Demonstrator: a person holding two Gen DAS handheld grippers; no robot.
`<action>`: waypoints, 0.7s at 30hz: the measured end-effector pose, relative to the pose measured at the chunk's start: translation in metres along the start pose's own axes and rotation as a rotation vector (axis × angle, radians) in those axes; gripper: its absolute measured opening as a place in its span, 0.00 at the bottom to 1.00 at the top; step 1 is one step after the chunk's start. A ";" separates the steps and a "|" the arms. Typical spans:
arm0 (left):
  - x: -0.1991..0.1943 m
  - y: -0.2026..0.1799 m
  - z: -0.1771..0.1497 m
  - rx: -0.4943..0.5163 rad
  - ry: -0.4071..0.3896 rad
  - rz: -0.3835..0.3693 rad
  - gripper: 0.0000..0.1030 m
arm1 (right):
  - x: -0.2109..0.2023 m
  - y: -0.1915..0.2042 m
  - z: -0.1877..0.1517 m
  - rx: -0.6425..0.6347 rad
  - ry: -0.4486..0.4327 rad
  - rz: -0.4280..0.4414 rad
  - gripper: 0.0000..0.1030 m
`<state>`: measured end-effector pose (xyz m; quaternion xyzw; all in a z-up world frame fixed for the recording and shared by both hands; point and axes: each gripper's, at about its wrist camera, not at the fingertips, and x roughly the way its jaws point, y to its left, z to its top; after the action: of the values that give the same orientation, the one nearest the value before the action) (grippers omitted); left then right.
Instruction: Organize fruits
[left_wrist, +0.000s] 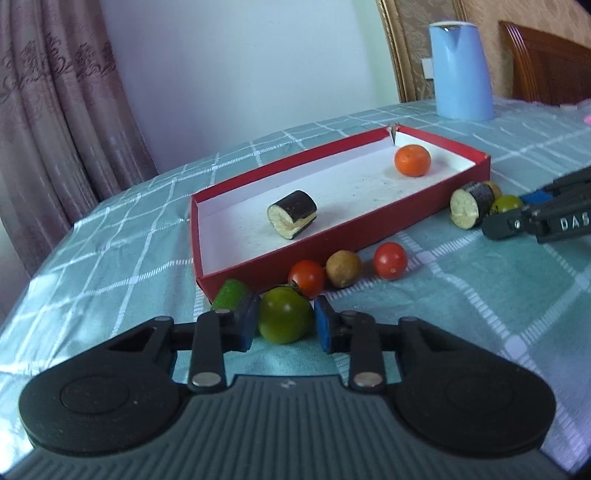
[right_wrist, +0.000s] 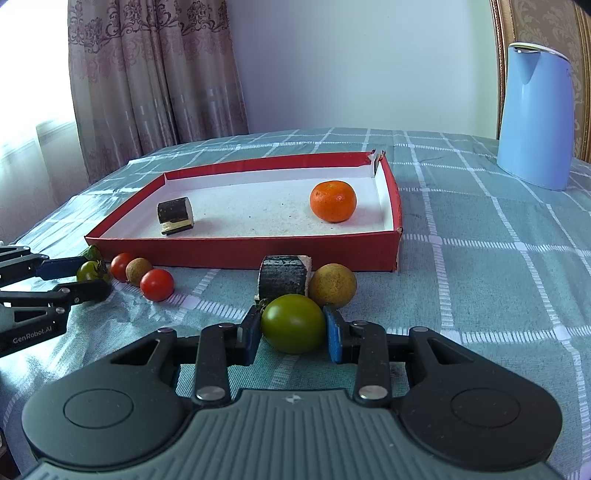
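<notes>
Teal checked tablecloth (right_wrist: 480, 266) covers the table, pink curtain (right_wrist: 147, 74) behind, blue kettle (right_wrist: 535, 118) at the far right. Red tray (right_wrist: 240, 251) sits mid-table with white floor; inside it an orange (right_wrist: 333, 201) near the right end and a dark eggplant piece (right_wrist: 175, 214) toward the left end, well apart.

Left gripper (left_wrist: 284, 321) is low on the cloth at the tray's near left corner, blue pads either side of a green tomato (left_wrist: 284, 315); left pad (left_wrist: 245, 319) looks touching, right pad has a thin gap, so a firm pinch cannot be told. Green cucumber chunk (left_wrist: 231, 295) just beside the left pad, against the tray wall. In front of the tray: red tomato (left_wrist: 306, 277), brown round fruit (left_wrist: 343, 268), second red tomato (left_wrist: 390, 260) in a row, close together.

Right gripper (right_wrist: 291, 326) sits at the tray's near right side, pads hugging a second green tomato (right_wrist: 293, 323) on both sides; contact looks snug, tomato still on the cloth. Just behind it a second eggplant piece (right_wrist: 284, 275) and a tan round fruit (right_wrist: 332, 284), touching each other, near the tray's front wall.
</notes>
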<state>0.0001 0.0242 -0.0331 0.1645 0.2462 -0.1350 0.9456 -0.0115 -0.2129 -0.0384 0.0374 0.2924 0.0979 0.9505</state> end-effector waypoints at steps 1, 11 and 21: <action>0.000 0.000 -0.001 -0.010 -0.004 0.002 0.28 | 0.000 0.000 0.000 -0.001 0.000 -0.001 0.33; -0.008 0.005 -0.007 -0.080 -0.036 -0.002 0.28 | -0.008 0.002 -0.004 0.005 -0.033 0.002 0.33; -0.019 0.009 -0.007 -0.120 -0.072 -0.034 0.28 | -0.016 -0.001 -0.005 0.017 -0.086 -0.017 0.33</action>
<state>-0.0157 0.0382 -0.0269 0.0983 0.2224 -0.1417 0.9596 -0.0275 -0.2169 -0.0336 0.0473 0.2524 0.0856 0.9627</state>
